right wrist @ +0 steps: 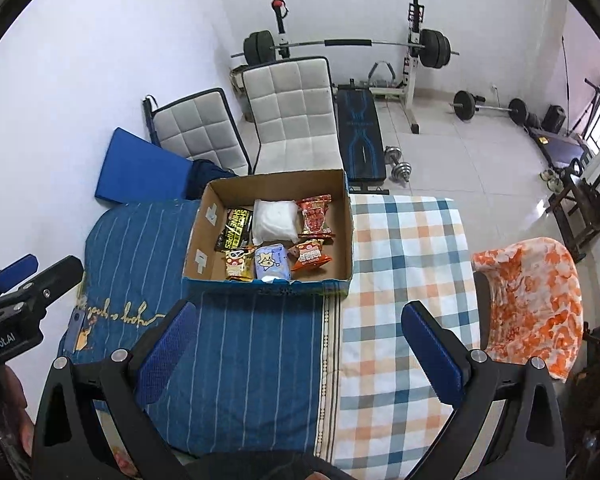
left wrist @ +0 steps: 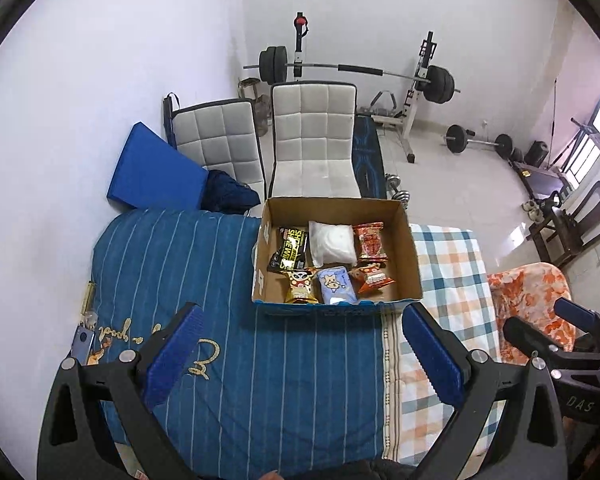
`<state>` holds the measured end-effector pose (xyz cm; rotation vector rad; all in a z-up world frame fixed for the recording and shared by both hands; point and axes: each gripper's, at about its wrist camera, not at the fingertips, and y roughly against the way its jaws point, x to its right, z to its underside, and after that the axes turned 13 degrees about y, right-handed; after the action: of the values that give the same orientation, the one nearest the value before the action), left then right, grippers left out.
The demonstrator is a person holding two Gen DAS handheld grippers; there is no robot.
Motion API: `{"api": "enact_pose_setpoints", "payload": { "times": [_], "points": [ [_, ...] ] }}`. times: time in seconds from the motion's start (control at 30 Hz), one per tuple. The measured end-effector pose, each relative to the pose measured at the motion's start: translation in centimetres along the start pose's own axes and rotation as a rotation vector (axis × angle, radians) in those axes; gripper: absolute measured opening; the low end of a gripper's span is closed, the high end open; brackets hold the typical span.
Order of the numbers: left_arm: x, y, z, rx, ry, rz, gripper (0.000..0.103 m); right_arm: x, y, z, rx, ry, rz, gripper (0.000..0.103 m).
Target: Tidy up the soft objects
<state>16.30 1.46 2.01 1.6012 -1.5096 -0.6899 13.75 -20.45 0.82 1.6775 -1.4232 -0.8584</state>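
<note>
An open cardboard box (left wrist: 410, 248) (right wrist: 342, 200) sits on a bed with a blue striped cover (left wrist: 260, 360) (right wrist: 240, 344). Inside lie several soft packs: a black wipes pack (left wrist: 290, 250) (right wrist: 236, 228), a white pouch (left wrist: 332, 242) (right wrist: 274, 220), a red snack bag (left wrist: 370, 242) (right wrist: 315, 216), a panda snack bag (left wrist: 300, 284) (right wrist: 238, 264), a blue tissue pack (left wrist: 337, 284) (right wrist: 272, 266) and an orange snack bag (left wrist: 370, 276) (right wrist: 310, 258). My left gripper (left wrist: 300, 354) is open and empty, short of the box. My right gripper (right wrist: 300, 354) is open and empty, also short of the box.
A checked sheet (left wrist: 448, 272) (right wrist: 404, 280) covers the bed's right part. An orange-white cloth (left wrist: 536, 304) (right wrist: 536, 304) drapes a chair at right. Two white padded chairs (left wrist: 314, 140) (right wrist: 292, 112), a blue cushion (left wrist: 152, 168) and weight equipment (left wrist: 356, 68) stand beyond the bed.
</note>
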Motion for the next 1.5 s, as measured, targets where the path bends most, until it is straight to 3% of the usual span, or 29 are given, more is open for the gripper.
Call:
{"api": "enact_pose_setpoints", "payload": {
  "times": [0.37, 0.8, 1.5],
  "points": [
    [0.7, 2.3, 1.4, 0.035, -0.013, 0.013, 0.102, -0.8, 3.8, 2.0, 0.013, 0.029, -0.004, 0.103],
    [0.5, 2.2, 1.4, 0.091, 0.007, -0.011, 0.102, -0.2, 4.1, 0.8, 0.075, 0.013, 0.128, 0.103],
    [0.5, 2.6, 1.5, 0.101, -0.008, -0.011, 0.102, 0.2, 4.6, 0.5, 0.096, 0.005, 0.139, 0.103]
  ]
}}
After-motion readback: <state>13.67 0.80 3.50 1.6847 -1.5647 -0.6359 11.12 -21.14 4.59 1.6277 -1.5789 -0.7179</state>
